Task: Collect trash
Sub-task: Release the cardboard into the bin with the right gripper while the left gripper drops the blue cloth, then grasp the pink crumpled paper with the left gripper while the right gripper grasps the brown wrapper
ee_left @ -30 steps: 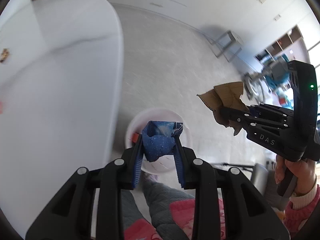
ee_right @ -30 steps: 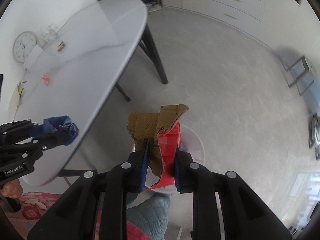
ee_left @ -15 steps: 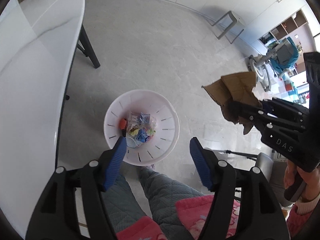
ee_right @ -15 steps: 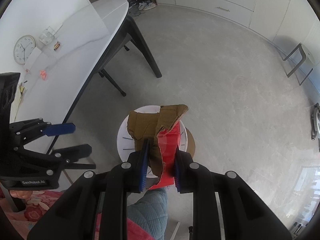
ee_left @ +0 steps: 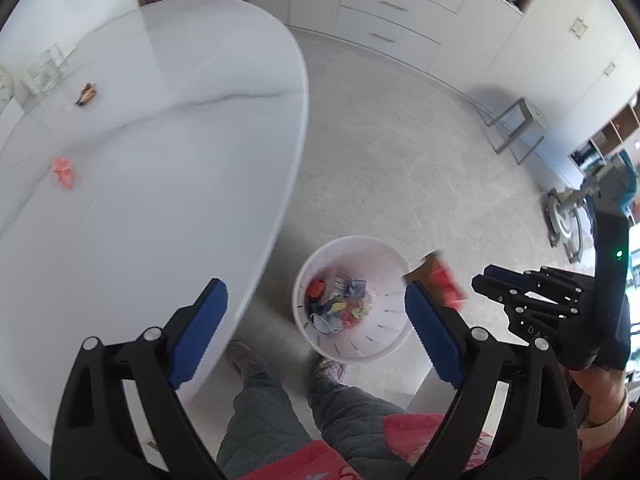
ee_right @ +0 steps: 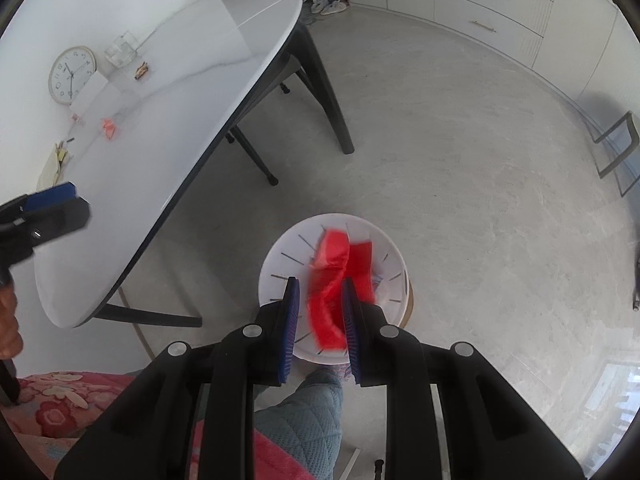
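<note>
A white slotted trash bin [ee_left: 352, 300] stands on the floor by the table, with several wrappers inside; it also shows in the right wrist view [ee_right: 280, 264]. My left gripper [ee_left: 316, 332] is open and empty above the bin's near side. My right gripper [ee_right: 320, 320] is open over the bin, and the red-and-cardboard piece [ee_right: 340, 280] is blurred, falling between its pads; in the left wrist view this piece [ee_left: 440, 284] is in the air at the bin's right rim. A pink scrap [ee_left: 64, 172] and a brown wrapper [ee_left: 86, 94] lie on the white table [ee_left: 180, 140].
The person's legs [ee_left: 272, 412] are just below the bin. A clock [ee_right: 72, 76], a glass jar [ee_right: 120, 54] and papers sit at the table's far side. A metal stool [ee_left: 516, 128] and cabinets [ee_left: 384, 20] stand across the floor.
My right gripper opened and let go of the red-and-cardboard piece, which now drops toward the bin. My left gripper, which released the blue wad earlier, has swung up toward the table.
</note>
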Tool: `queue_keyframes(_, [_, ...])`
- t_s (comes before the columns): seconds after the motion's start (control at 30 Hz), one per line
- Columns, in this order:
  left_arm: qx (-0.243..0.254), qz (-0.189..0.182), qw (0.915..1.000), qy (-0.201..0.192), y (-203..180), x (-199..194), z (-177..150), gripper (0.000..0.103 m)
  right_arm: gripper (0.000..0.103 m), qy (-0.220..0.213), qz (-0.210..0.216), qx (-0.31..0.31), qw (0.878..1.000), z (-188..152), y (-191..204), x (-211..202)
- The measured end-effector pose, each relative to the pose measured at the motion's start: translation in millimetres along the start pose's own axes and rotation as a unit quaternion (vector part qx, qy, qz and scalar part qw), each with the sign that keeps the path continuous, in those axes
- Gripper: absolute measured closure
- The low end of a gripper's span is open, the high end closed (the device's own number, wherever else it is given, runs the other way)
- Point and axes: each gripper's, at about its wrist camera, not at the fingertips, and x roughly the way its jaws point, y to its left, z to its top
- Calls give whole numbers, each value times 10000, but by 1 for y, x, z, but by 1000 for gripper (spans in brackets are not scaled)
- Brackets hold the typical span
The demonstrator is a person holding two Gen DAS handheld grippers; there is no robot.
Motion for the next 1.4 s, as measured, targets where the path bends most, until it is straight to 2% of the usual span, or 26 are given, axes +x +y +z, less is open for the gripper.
queue_keyframes(0.03, [-76, 32, 10000, -11, 8, -2, 0, 16, 79, 42, -21, -13, 10000, 1, 2, 4])
queue_keyframes(0.1, [-239, 93, 9997, -24, 24, -5, -1, 16, 60, 171, -63, -8, 9998, 2, 6, 15])
queue_keyframes(0.13, [-307, 116, 9995, -24, 30, -6, -1, 16, 42, 177, -118, 4, 9998, 2, 8, 18])
queue_keyframes(0.17, [-423, 161, 9990, -21, 42, -7, -1, 16, 32, 175, -174, 20, 9997, 3, 9, 20])
queue_keyframes(0.37, [-895, 358, 9953, -116, 91, -16, -4, 16, 9, 123, -284, 28, 9995, 20, 32, 18])
queue_keyframes(0.47, [-1137, 549, 9917, -225, 125, -26, -3, 16, 3, -60, -363, -80, 9993, 37, 49, 8])
queue_keyframes(0.7, [-1691, 773, 9819, -352, 203, -39, -2, 16, 3, -475, -135, -358, 9981, 86, 108, -8])
queue_keyframes(0.9, [-1913, 813, 9775, -368, 253, -43, -2, 16, 3, -561, -32, -703, 9959, 120, 166, 3])
queue_keyframes(1.13, [-1965, 746, 9772, -309, 292, -42, 0, 16, 3, -528, -66, -933, 9942, 143, 216, 15])
queue_keyframes(1.4, [-1849, 701, 9799, -247, 317, -35, 8, 16, 3, -423, -220, -991, 9939, 150, 240, 21])
